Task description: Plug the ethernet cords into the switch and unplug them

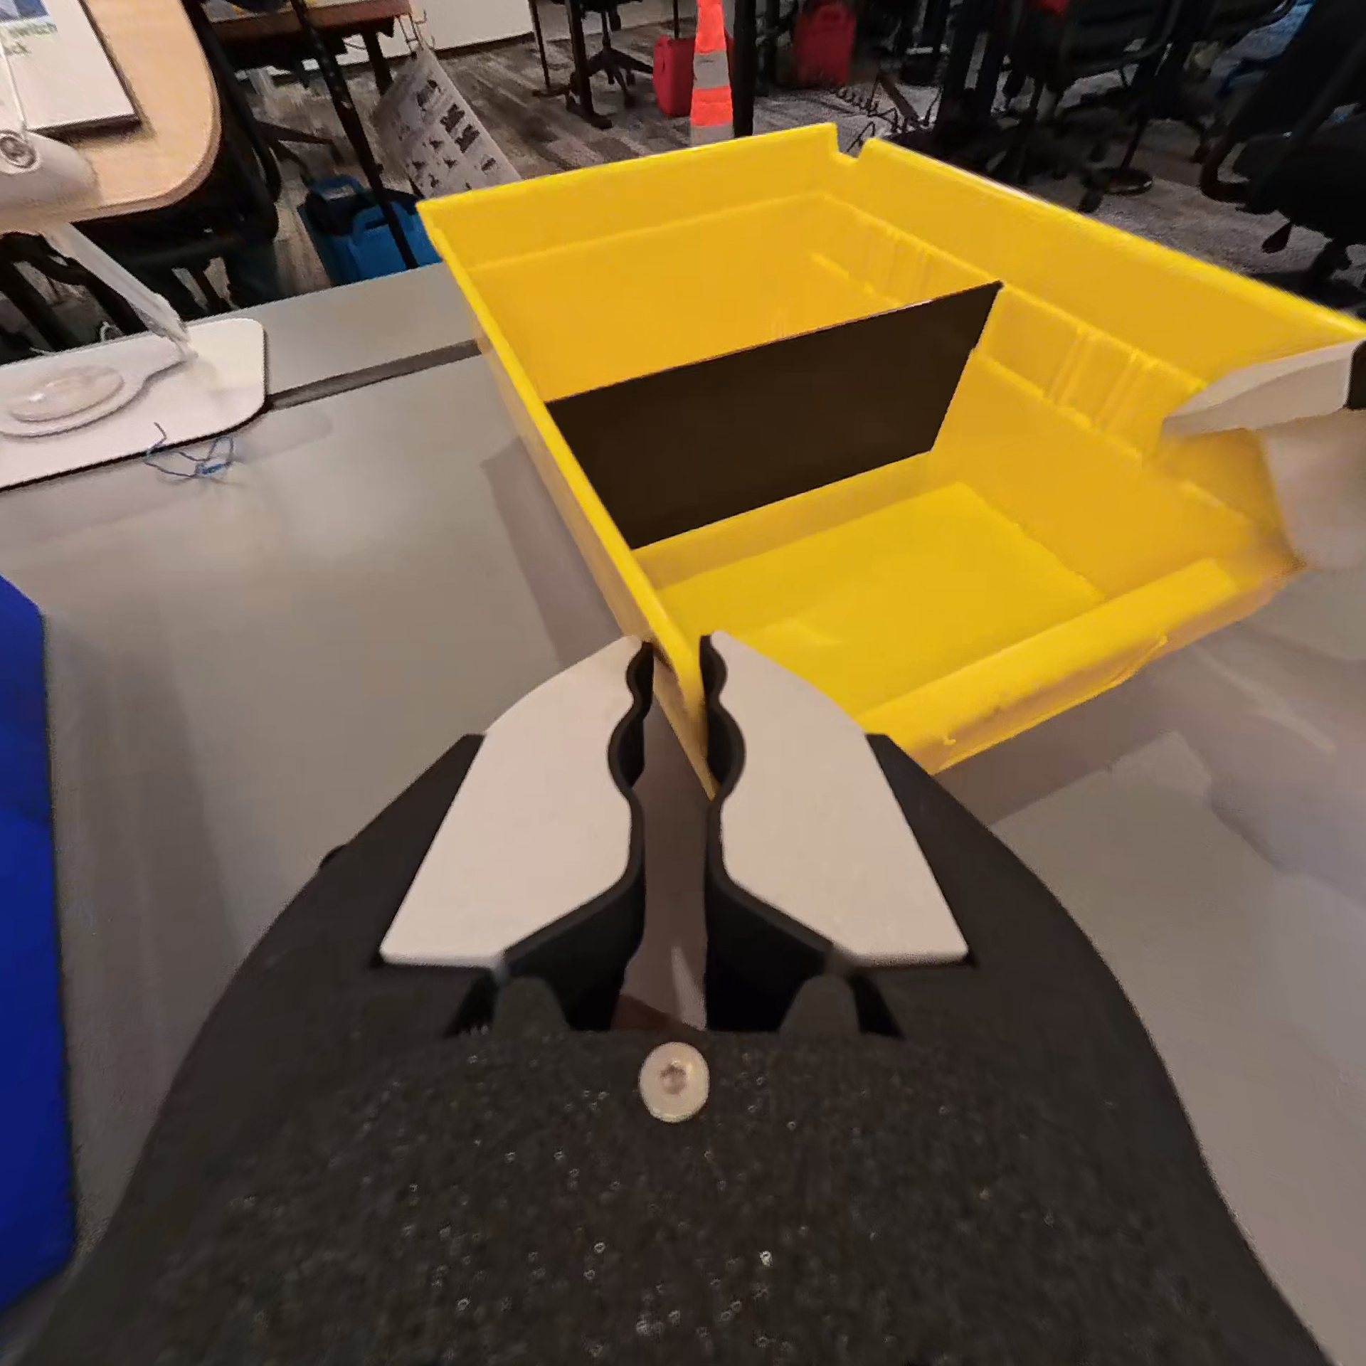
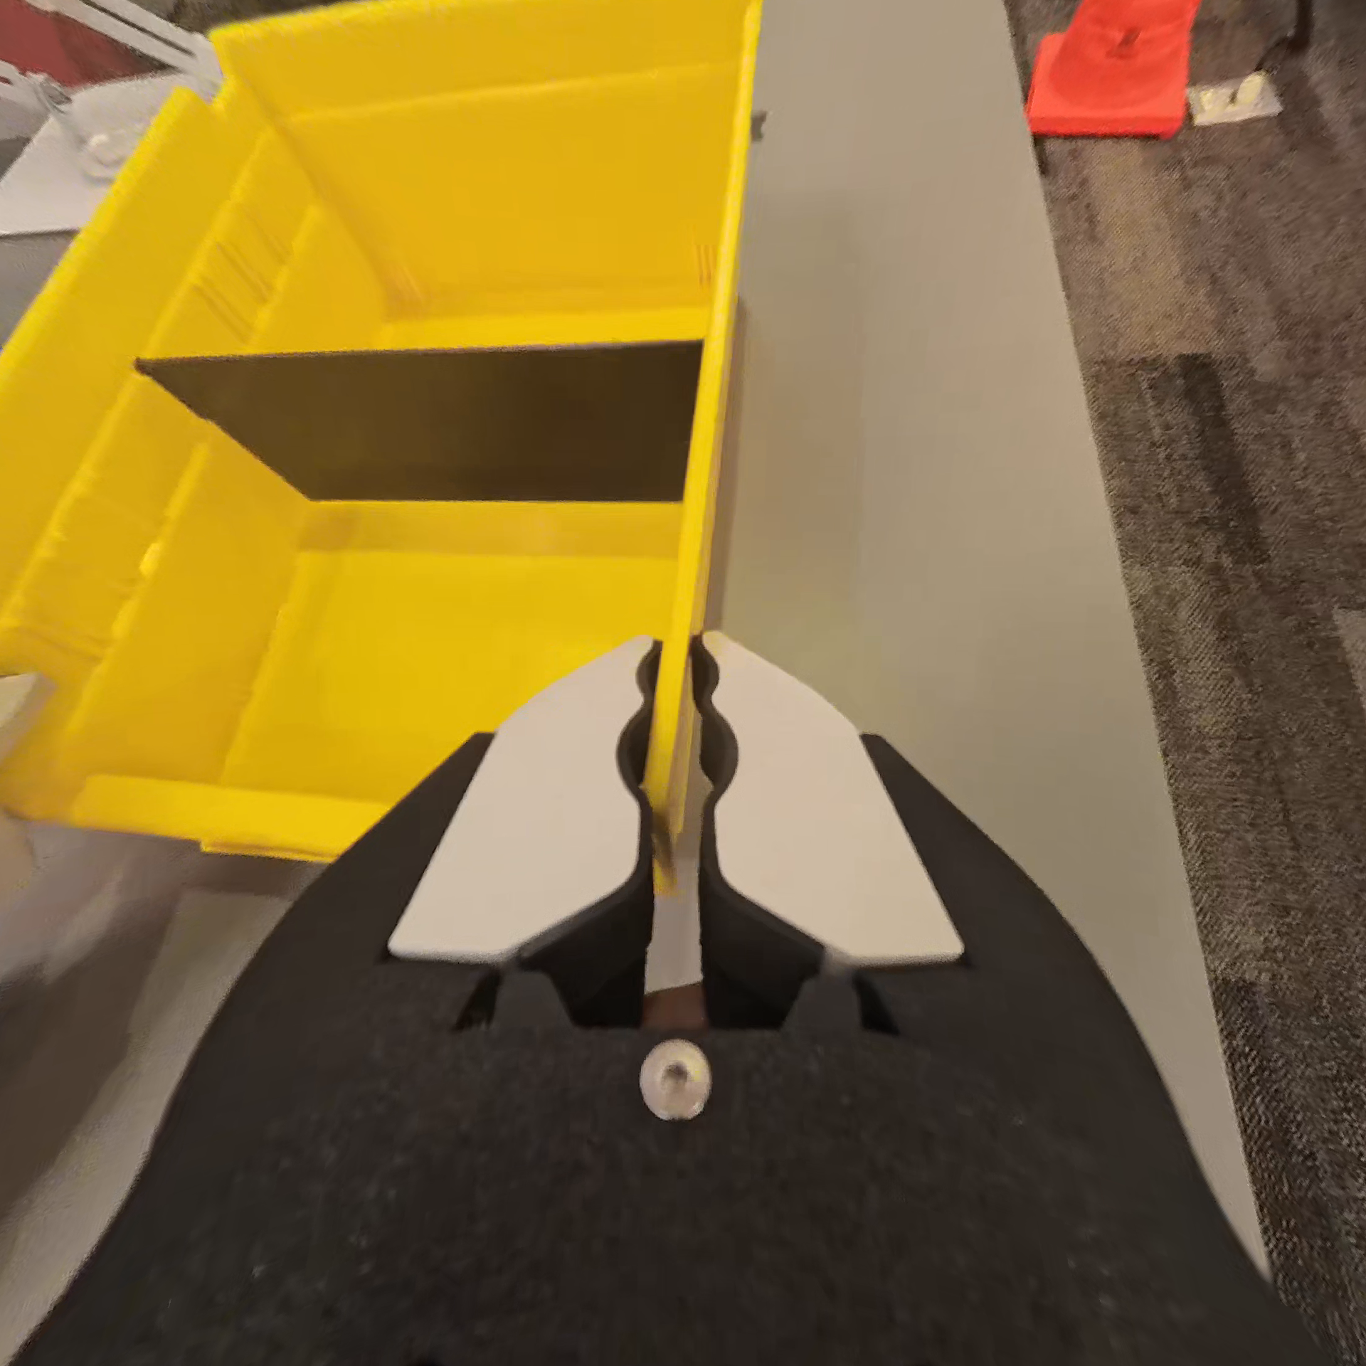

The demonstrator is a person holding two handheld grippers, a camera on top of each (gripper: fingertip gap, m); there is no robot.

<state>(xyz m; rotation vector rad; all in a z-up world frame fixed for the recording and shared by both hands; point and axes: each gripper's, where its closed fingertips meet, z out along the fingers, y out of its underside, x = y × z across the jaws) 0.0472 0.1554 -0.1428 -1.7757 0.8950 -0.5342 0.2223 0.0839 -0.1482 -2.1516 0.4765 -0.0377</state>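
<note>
A yellow plastic bin [image 1: 739, 244] with a black divider [image 1: 761, 414] across its middle stands on the grey table; both of its compartments look empty. My left gripper [image 1: 676, 650] is shut on the bin's left side wall near the front corner. My right gripper [image 2: 674, 643] is shut on the bin's [image 2: 480, 185] right side wall near the front; the divider [image 2: 458, 421] also shows there. One finger of the right gripper [image 1: 1256, 399] shows at the bin's far wall in the left wrist view. No ethernet cord or switch is in view.
A white stand base [image 1: 148, 392] and a bit of blue thread [image 1: 192, 458] lie at the table's back left, and a blue object [image 1: 22, 887] is at the left edge. The table's right edge drops to grey carpet [image 2: 1183, 517]. Chairs and an orange cone [image 1: 709, 74] stand beyond.
</note>
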